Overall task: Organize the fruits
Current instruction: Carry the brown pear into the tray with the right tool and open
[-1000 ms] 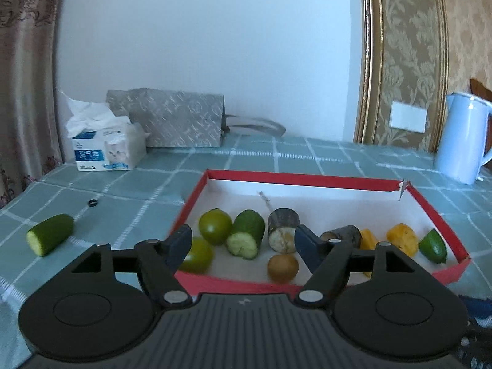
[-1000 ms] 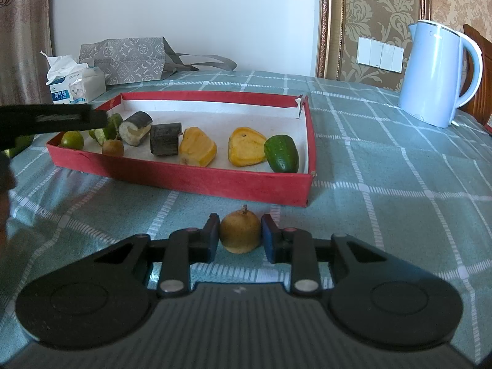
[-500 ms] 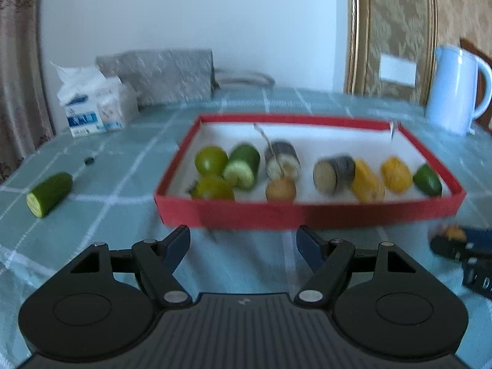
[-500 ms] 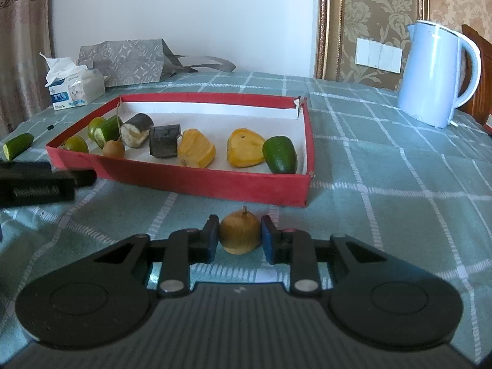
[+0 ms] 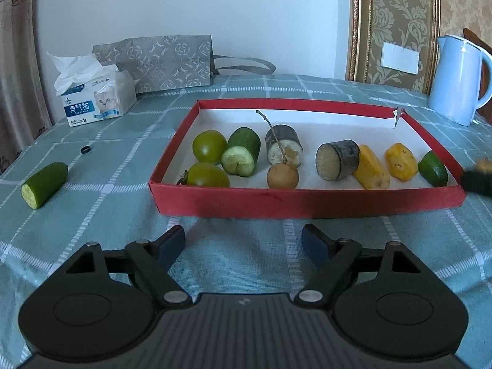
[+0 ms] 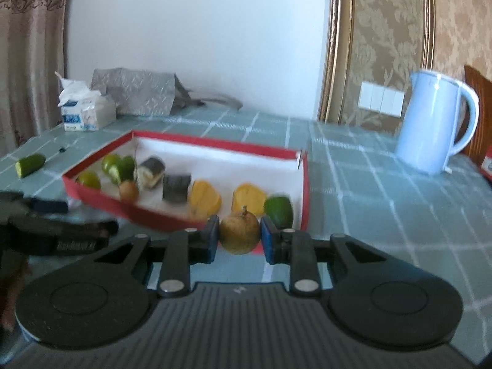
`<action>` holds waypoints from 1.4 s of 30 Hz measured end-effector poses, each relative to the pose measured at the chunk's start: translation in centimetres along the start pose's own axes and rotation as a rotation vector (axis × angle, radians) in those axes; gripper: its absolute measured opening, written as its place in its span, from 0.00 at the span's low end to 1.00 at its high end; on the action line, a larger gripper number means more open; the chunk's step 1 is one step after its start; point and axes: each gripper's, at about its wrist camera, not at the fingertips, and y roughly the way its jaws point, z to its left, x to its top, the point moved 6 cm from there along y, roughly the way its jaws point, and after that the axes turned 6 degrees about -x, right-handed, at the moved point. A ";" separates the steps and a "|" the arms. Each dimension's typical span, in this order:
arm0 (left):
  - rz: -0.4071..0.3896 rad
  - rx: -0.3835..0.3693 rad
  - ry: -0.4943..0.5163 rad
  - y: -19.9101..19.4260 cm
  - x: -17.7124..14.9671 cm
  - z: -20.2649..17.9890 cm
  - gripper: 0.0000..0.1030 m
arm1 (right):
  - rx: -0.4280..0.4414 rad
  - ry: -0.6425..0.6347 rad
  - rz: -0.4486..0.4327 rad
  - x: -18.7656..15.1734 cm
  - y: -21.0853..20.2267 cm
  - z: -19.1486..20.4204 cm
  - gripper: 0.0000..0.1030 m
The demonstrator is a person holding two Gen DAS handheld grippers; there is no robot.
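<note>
Right now my right gripper (image 6: 240,236) is clamped on a small brown round fruit (image 6: 239,230), pads pressing both sides, held just above the near wall of the red tray (image 6: 101,198) by its right corner, beside the green piece (image 6: 278,211). My left gripper (image 5: 243,244) has nothing btwn its fingers; jaws have just been opening and stand wide, over the checked tablecloth (image 5: 92,215) in front of the tray. Inside the tray: green tomatoes, cucumber chunk, dark cane pieces, another brown fruit, yellow pieces. One cucumber half (image 5: 44,180) lies outside on the cloth, well left of the tray
</note>
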 end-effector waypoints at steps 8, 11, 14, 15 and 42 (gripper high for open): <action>0.006 0.006 -0.012 0.2 0.0 0.1 0.86 | 0.001 -0.007 0.037 3.6 4.7 0.1 0.26; 0.006 0.006 -0.012 0.2 0.0 0.1 0.86 | -0.020 -0.022 0.062 4.2 7.0 0.2 0.26; 0.007 0.006 -0.014 0.2 0.0 0.2 0.88 | -0.032 -0.028 0.093 4.6 9.1 0.1 0.26; 0.008 0.009 -0.016 0.2 0.0 0.2 0.89 | -0.031 -0.028 0.110 4.6 9.9 0.2 0.26; 0.011 0.012 -0.019 0.3 0.1 0.2 0.92 | -0.063 0.001 0.063 3.6 9.3 1.0 0.80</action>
